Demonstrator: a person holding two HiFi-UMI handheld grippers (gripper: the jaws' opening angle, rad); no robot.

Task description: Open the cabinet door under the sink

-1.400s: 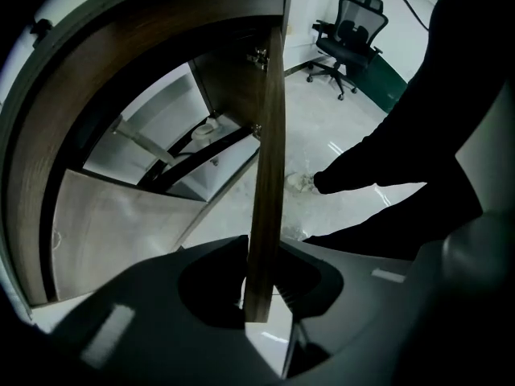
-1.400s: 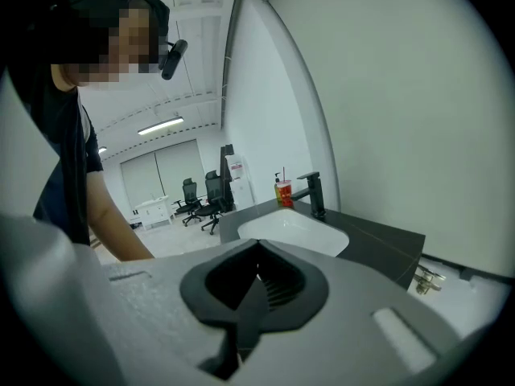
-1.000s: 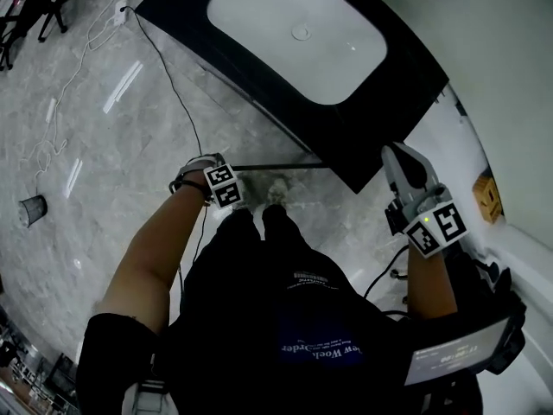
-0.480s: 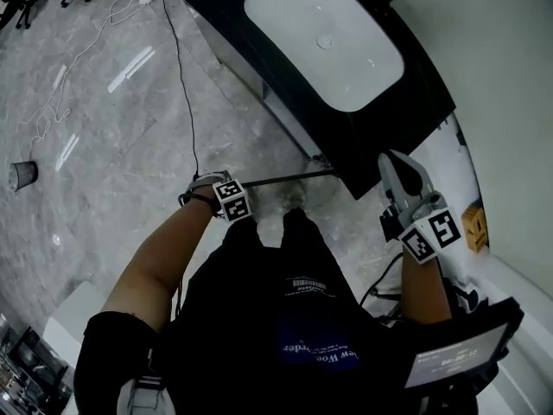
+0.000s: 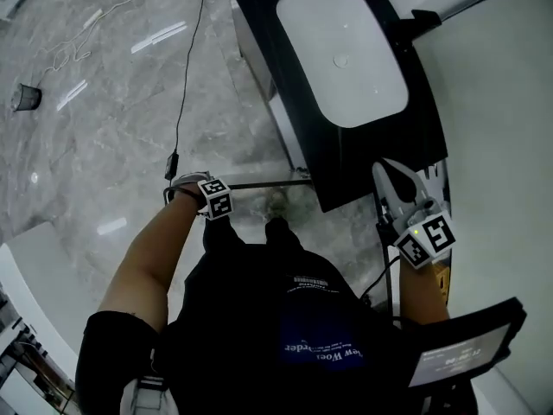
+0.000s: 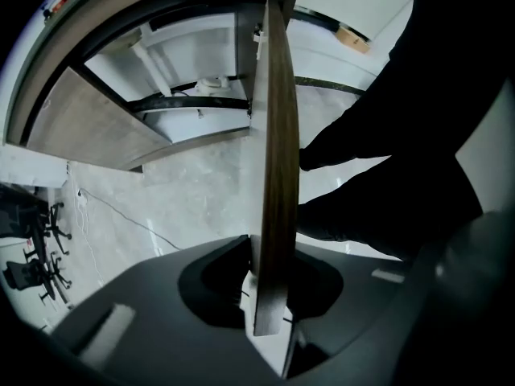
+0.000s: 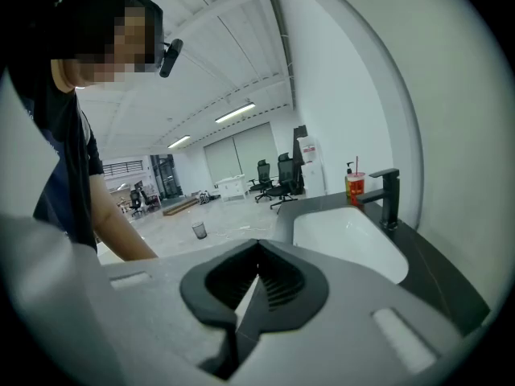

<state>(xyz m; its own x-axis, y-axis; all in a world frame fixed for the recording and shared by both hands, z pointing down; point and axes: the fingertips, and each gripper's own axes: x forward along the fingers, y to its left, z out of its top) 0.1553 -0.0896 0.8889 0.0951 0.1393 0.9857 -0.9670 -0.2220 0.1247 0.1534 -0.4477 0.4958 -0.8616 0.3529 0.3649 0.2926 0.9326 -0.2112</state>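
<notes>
The cabinet door (image 5: 268,182) under the white sink (image 5: 341,54) stands swung out from the black counter (image 5: 432,128) and shows edge-on as a thin dark strip. My left gripper (image 5: 218,195) points down and is shut on the door's free top edge. In the left gripper view the wood-grained door (image 6: 275,151) runs straight up from between the jaws of the left gripper (image 6: 269,312), with the open white cabinet inside (image 6: 193,63) behind it. My right gripper (image 5: 393,178) hovers by the counter's near corner, shut and empty. In its own view the right gripper (image 7: 256,284) faces the sink (image 7: 346,244).
A black faucet (image 7: 389,195) and a red cup (image 7: 355,187) stand at the sink's far end. A second wood-grained door (image 6: 96,127) hangs beside the open one. A black cable (image 5: 186,67) trails over the marble floor. The person's feet (image 5: 276,204) stand just behind the door.
The left gripper has swung sideways with the door's edge in its jaws, and the door stands wider open. The right gripper has barely shifted, only tilting a little.
</notes>
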